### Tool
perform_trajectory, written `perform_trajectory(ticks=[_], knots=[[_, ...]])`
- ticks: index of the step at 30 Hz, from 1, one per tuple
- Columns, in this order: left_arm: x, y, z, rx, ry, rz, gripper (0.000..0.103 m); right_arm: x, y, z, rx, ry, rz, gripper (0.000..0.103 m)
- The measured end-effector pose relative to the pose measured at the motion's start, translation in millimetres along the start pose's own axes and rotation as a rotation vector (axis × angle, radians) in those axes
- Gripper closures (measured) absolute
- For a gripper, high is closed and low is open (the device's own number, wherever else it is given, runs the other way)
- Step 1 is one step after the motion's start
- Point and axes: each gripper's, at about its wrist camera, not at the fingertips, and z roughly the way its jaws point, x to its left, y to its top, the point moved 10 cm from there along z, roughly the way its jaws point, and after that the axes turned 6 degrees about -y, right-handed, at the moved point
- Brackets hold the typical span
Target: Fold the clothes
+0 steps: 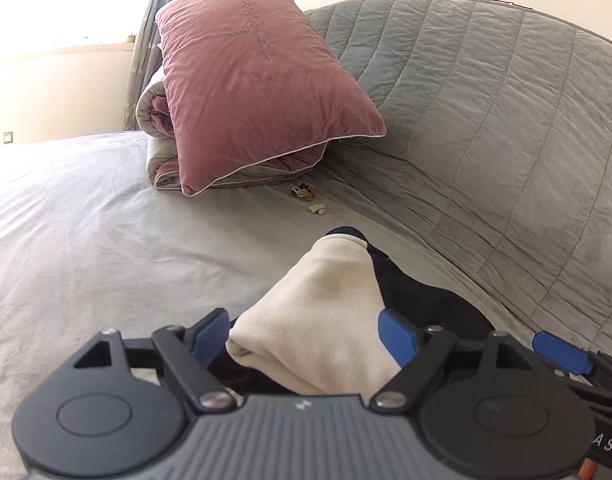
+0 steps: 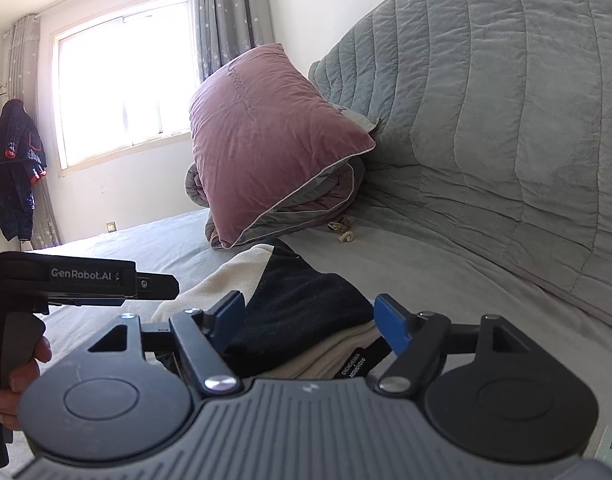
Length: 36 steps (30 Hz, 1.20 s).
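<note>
A folded cream and navy garment (image 1: 325, 304) lies on the grey bed sheet (image 1: 86, 240). My left gripper (image 1: 306, 334) is open, its blue fingers either side of the cream fold, low over it. In the right wrist view the same garment (image 2: 298, 312) shows its navy part and a black label. My right gripper (image 2: 309, 320) is open, its fingers straddling the navy fold. The left gripper's body (image 2: 86, 280) and the hand holding it show at the left of that view. A blue finger (image 1: 561, 352) of the right gripper shows at the right of the left wrist view.
A pink pillow (image 1: 258, 80) rests on a rolled quilt (image 1: 162, 152) at the head of the bed. A grey quilted cover (image 1: 505, 120) rises along the right. Small crumpled bits (image 1: 306, 194) lie on the sheet. A window (image 2: 118, 76) and a hanging dark coat (image 2: 14, 160) are at the left.
</note>
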Motion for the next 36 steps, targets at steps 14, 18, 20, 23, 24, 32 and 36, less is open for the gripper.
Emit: perform_trajectory(ticks=[14,18,20,23,24,32,36], knots=[[-16.0,-31.8,-87.0,0.122,0.136,-0.034,0.001,17.0,-4.8,-67.7,0.114,-0.026,0.005,0.0],[-15.2,-47.8,-106.3,0.165,0.158,-0.052,0.001,21.9,-14.5,-78.4,0.173,-0.029,0.008,0.0],[-12.9,-56.1,-113.6,0.187,0.174,-0.043,0.001,22.6,-22.1,-81.6,0.207,-0.035,0.007,0.0],[-5.3,-71.9,-124.2,0.234,0.186,-0.045,0.001,23.8,-38.0,-88.8,0.264,-0.049,0.002,0.0],[-2.3,-77.7,-126.8,0.252,0.189,-0.045,0.001,24.3,-42.7,-91.9,0.276,-0.049,0.0,0.0],[25.4,-108.5,-134.4,0.286,0.239,-0.016,0.001,36.2,-69.3,-97.8,0.351,-0.058,0.033,0.0],[37.4,-114.0,-138.0,0.275,0.241,-0.053,0.001,43.0,-76.7,-93.1,0.361,-0.086,0.032,0.0]])
